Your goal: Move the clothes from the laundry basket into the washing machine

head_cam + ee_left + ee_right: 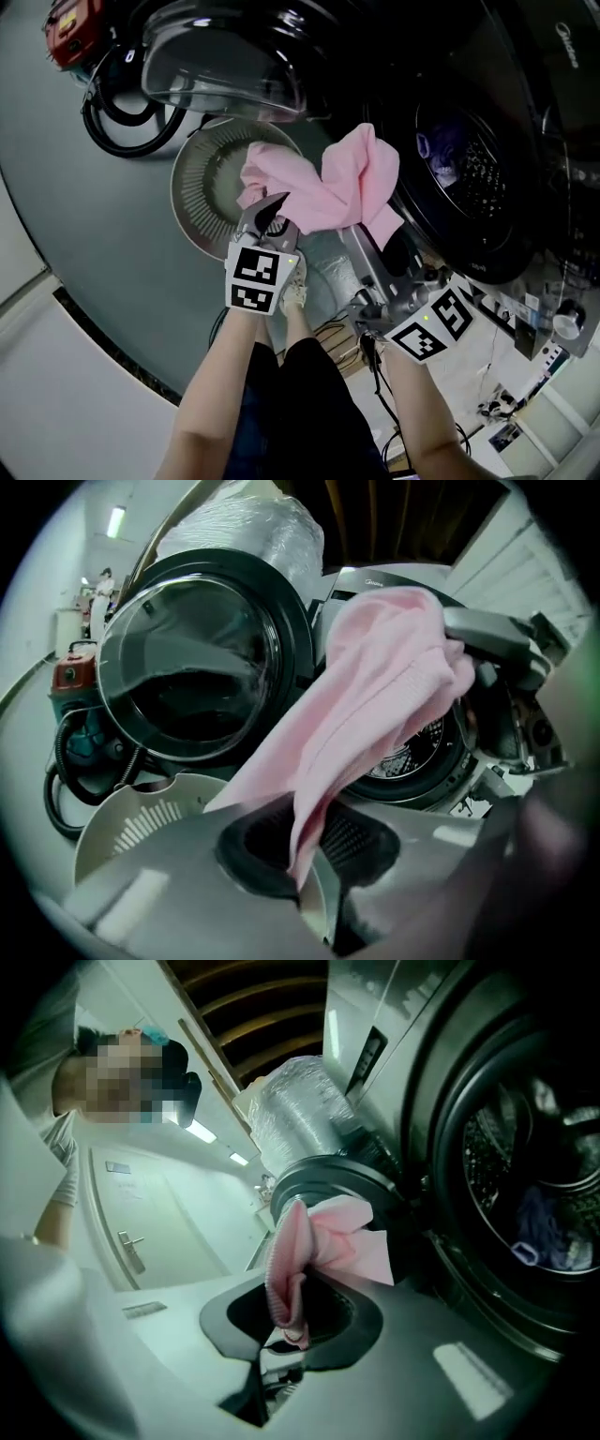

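As it hangs between the two grippers, pink garment point(347, 183): lifted clear in the air, just in front of the drum opening point(459, 173) of the washing machine point(539, 84) and wholly outside it; the cloth is bunched and folded, and its loose corner droops toward the machine's front.
Left gripper point(270, 214): jaws clenched on a fold at the end of the garment farther from the washing machine. In the left gripper view the cloth point(375, 696) runs down and is pinched between the pads of this gripper point(305, 864).
Right gripper point(354, 234): jaws closed on a ribbed, gathered edge at the end of the garment nearer the washing machine. The right gripper view shows this edge point(286, 1269) caught in the gripper point(291, 1330).
Door point(225, 56): swung fully open beside the drum opening, with its clear bowl turned away from the washing machine.
Blue-violet garment point(539, 1232): lying inside the drum of the washing machine, behind the opening.
Laundry basket point(192, 202): pale and round with a slotted wall, on the grey floor point(94, 234) in front of the washing machine, under the open door. The garment's far end hangs above its rim.
Plastic-wrapped bundle point(248, 527): seen above the open door; its support cannot be told.
Vacuum cleaner point(70, 33): red, on the floor beyond the door, well apart from the washing machine, with its black hose point(117, 127) looped beside it.
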`<state>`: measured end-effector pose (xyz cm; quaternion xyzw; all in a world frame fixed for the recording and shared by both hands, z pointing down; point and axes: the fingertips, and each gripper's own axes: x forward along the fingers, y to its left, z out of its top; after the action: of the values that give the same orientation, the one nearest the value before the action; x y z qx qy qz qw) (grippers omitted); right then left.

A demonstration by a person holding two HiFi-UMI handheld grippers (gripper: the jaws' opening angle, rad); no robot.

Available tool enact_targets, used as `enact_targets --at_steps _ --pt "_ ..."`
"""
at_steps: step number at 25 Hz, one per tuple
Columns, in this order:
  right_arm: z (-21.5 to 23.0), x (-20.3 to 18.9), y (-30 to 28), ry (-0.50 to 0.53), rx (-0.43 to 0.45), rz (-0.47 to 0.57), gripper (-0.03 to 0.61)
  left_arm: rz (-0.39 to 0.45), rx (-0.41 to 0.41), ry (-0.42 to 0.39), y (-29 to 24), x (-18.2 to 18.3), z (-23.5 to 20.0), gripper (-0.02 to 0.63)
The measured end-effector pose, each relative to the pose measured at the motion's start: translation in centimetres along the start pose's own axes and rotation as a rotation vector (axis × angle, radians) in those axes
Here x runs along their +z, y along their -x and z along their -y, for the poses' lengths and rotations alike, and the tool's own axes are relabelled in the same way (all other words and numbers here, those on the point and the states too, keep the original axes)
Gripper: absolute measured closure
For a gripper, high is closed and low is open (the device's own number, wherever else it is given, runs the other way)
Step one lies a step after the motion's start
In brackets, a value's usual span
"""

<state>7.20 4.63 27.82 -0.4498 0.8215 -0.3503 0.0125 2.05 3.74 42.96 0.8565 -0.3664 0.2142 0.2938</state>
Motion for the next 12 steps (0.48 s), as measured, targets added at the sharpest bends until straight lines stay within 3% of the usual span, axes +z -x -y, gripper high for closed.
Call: enact_targets --at_steps 6,12 --pt "6.0 -0.8 4.5 -0.04 -0.189 0.065 0.506 -0.001 -0.104 0.01 -1.2 0.8 2.4 0.592" --pt "9.7 -3.6 6.8 0.148 -0.372 -0.073 0.502 0.047 -0.174 -0.025 0.1 5.3 4.6 0.592"
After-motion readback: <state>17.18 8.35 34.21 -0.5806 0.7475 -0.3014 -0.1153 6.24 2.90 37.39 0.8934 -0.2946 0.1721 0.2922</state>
